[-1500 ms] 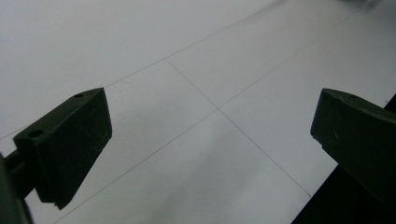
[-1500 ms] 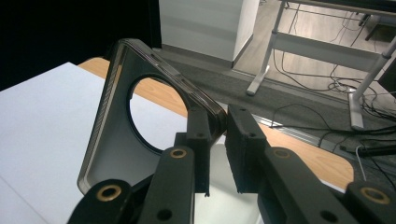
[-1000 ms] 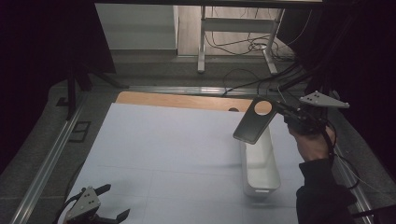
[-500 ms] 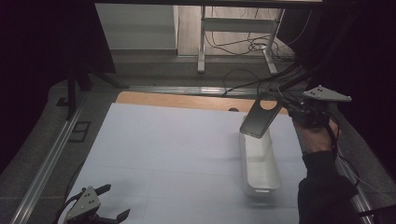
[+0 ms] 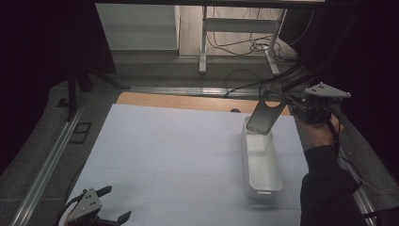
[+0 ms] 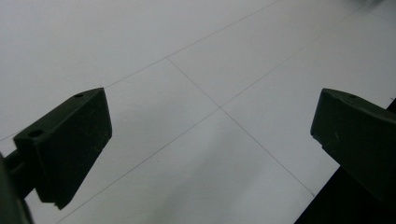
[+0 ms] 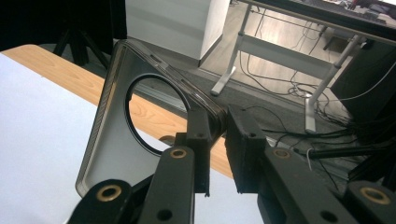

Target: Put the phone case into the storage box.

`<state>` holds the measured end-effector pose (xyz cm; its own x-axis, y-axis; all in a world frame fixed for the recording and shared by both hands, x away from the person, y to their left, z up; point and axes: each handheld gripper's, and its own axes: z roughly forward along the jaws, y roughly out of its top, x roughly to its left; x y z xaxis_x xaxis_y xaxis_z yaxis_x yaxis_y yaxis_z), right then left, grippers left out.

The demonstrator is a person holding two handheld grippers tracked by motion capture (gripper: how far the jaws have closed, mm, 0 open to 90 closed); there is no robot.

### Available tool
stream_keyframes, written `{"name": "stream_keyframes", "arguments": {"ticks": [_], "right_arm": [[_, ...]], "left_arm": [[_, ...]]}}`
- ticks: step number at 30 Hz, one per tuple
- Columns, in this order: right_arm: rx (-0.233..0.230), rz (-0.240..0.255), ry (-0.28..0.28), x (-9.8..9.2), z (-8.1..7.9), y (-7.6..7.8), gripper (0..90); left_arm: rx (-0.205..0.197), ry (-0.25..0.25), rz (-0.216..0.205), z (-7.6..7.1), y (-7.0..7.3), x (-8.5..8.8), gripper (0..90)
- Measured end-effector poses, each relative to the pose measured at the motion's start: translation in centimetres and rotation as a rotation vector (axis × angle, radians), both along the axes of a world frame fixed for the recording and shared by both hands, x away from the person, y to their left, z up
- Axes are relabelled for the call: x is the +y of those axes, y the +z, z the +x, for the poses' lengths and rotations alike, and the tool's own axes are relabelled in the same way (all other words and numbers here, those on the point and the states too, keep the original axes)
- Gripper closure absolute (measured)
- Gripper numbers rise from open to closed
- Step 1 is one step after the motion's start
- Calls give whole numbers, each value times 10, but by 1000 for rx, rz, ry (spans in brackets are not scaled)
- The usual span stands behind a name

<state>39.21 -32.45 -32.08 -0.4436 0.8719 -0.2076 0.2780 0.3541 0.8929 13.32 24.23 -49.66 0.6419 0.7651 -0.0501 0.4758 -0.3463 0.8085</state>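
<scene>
Right gripper (image 5: 288,104) pinches a dark phone case (image 5: 264,114) by its edge, tilted above the far end of the white tray (image 5: 263,181); left gripper (image 5: 109,205) rests near-left, jaws spread.

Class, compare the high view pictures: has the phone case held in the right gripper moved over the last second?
Yes. The phone case has shifted right and slightly toward the far end of the white tray, which stayed put.

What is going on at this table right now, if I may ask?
A person works with two handheld grippers. The right gripper is shut on the edge of a dark phone case with a round cutout, held tilted in the air above the far end of a white tray. The left gripper sits open and empty near the table's front edge.
</scene>
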Motion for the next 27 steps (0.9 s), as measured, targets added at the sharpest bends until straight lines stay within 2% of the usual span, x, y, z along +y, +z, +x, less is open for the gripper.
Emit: {"name": "stream_keyframes", "arguments": {"ticks": [5,7,16,27], "right_arm": [[-6,-6,3,-2,6,-3,788],[-12,-30,7,-2,10,-6,788],[-24,-51,8,-1,18,-14,788],[-29,-103,24,3,29,-27,788]], "left_arm": [[2,-2,1,0,0,0,0],[2,-3,2,0,0,0,0],[4,1,-2,0,0,0,0],[6,2,1,0,0,0,0]]}}
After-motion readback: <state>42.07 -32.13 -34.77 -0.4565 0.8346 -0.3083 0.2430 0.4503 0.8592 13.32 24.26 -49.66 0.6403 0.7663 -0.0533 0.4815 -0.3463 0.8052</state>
